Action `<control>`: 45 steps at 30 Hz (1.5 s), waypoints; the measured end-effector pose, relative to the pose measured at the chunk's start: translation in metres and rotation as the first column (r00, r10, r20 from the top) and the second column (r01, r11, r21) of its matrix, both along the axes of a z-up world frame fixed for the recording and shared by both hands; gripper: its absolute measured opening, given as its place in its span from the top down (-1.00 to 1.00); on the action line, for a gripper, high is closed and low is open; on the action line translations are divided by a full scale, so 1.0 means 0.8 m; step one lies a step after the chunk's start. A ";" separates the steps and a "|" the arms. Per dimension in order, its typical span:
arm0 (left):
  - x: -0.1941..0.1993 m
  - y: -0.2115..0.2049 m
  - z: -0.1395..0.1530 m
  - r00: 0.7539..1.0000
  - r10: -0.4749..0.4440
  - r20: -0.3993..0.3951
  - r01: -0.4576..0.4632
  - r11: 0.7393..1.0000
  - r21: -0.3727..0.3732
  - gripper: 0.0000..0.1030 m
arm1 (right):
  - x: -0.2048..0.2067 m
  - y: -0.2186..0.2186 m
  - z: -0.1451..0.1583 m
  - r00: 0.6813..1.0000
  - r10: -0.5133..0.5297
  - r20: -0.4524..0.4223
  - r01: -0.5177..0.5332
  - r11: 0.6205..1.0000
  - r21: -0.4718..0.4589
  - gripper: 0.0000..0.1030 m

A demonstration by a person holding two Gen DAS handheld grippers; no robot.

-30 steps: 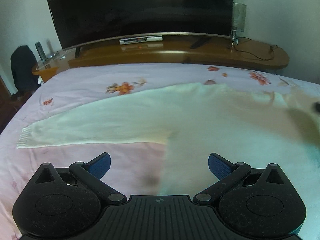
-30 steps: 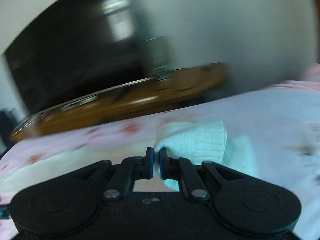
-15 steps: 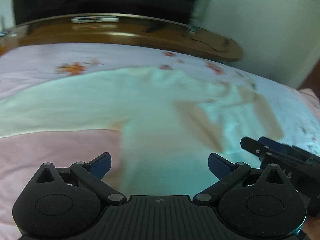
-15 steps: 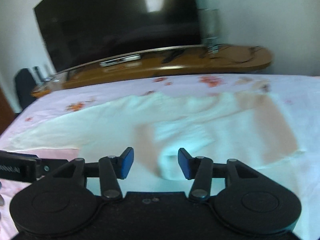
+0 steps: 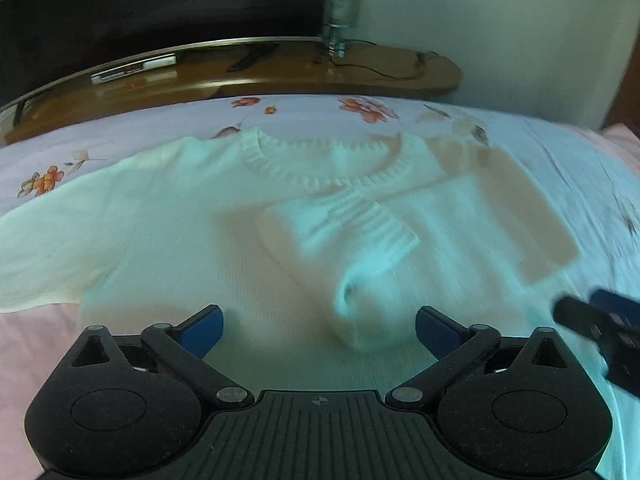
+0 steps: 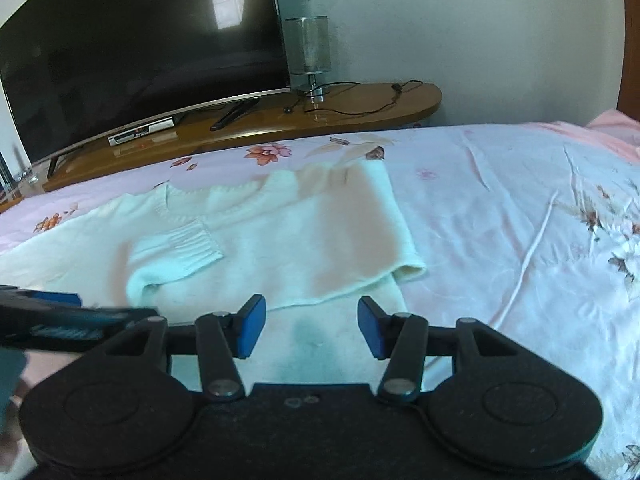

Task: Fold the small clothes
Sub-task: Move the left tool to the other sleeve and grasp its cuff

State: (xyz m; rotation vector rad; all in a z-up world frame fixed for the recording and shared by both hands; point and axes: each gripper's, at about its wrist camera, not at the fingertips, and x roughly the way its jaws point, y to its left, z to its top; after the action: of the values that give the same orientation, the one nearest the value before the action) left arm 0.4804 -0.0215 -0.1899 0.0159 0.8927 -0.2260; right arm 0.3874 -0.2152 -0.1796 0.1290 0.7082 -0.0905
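Right claw [image 6: 311, 327] let go of the sleeve cuff [image 5: 362, 220] a second ago, so it's now lying folded across the white sweater [image 5: 200, 216] on the bed [image 6: 520, 208]. Both my claws, left claw [image 5: 319, 324] too, gape empty. Other sleeve's next, I reckon.

In front of you the sweater [image 5: 224, 216] is a soft, matt cream knit, ribbed at its collar [image 5: 320, 168] and cuff [image 5: 360, 220]. It lies on a smooth, thin cotton-looking bedsheet [image 6: 500, 220] with a flower print and fine creases. At the upper left of the frame your TV [image 6: 132, 52] has a glossy black screen. Below it the shelf [image 6: 360, 108] is polished, shiny wood. Your left gripper [image 5: 319, 326] and right gripper [image 6: 311, 326] are matt black plastic, finely speckled, with smooth blue pads [image 6: 251, 328].
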 end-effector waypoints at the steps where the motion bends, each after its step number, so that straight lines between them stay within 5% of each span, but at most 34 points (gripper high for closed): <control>1: 0.007 0.001 -0.004 1.000 0.010 -0.007 -0.010 1.000 -0.007 -0.51 | 0.001 -0.003 -0.002 1.000 0.005 0.002 -0.005 1.000 -0.001 0.02; 3: 0.016 0.008 -0.008 0.999 0.035 0.006 -0.035 0.999 -0.032 -0.45 | 0.003 -0.009 -0.003 1.000 0.007 0.002 -0.007 1.000 -0.013 0.02; 5: 0.019 0.016 -0.008 0.999 0.047 0.027 -0.045 0.998 -0.048 -0.08 | 0.007 -0.016 -0.006 1.000 0.006 -0.002 -0.006 1.000 -0.008 0.02; 8: 0.022 0.042 -0.003 0.995 0.087 0.058 -0.080 0.990 -0.116 0.10 | 0.012 -0.025 -0.009 1.000 0.004 -0.006 -0.004 1.000 0.006 0.02; 13: 0.012 0.090 0.011 0.974 0.201 0.100 -0.176 0.960 -0.218 0.09 | 0.011 -0.031 -0.012 1.000 0.006 -0.010 -0.007 1.000 -0.006 0.01; 16: 0.011 0.103 0.004 0.977 0.210 0.029 -0.197 0.949 -0.247 -0.45 | 0.013 -0.034 -0.015 1.000 0.000 -0.017 0.000 1.000 -0.004 0.01; 17: 0.009 0.104 0.001 0.978 0.206 0.020 -0.195 0.948 -0.254 -0.47 | 0.014 -0.034 -0.016 1.000 0.000 -0.018 0.000 1.000 -0.007 0.01; 20: 0.005 0.101 -0.006 0.983 0.180 -0.032 -0.181 0.940 -0.290 -0.47 | 0.017 -0.033 -0.016 1.000 0.002 -0.020 -0.002 1.000 -0.023 0.01; 27: -0.037 0.117 -0.013 0.958 0.243 -0.154 -0.285 0.869 -0.404 -0.47 | 0.010 -0.039 -0.015 1.000 -0.008 -0.029 0.007 1.000 -0.029 -0.03; 33: -0.053 0.105 -0.016 0.966 0.219 -0.137 -0.255 0.899 -0.357 -0.47 | 0.008 -0.038 -0.019 0.999 -0.002 -0.038 0.001 1.000 -0.026 -0.04; 40: -0.039 0.110 -0.022 0.956 0.276 -0.096 -0.291 0.864 -0.411 -0.46 | 0.009 -0.035 -0.019 0.999 -0.001 -0.035 0.000 0.999 -0.044 -0.03; 42: -0.035 0.110 -0.023 0.952 0.294 -0.081 -0.299 0.853 -0.428 -0.33 | 0.009 -0.035 -0.019 0.999 -0.003 -0.035 0.001 0.999 -0.048 -0.03; 44: -0.029 0.111 -0.026 0.950 0.305 -0.075 -0.306 0.846 -0.436 0.19 | 0.009 -0.034 -0.019 0.999 -0.005 -0.036 0.003 0.999 -0.052 -0.03; 45: -0.025 0.114 -0.027 0.948 0.309 -0.076 -0.309 0.840 -0.446 0.26 | 0.010 -0.033 -0.019 0.999 -0.005 -0.036 0.003 0.999 -0.054 -0.03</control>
State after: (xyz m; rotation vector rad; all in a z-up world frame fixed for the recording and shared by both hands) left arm 0.4601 0.0695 -0.2116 -0.5640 0.8119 -0.1259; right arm 0.3953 -0.2416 -0.1952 0.0772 0.7412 -0.1156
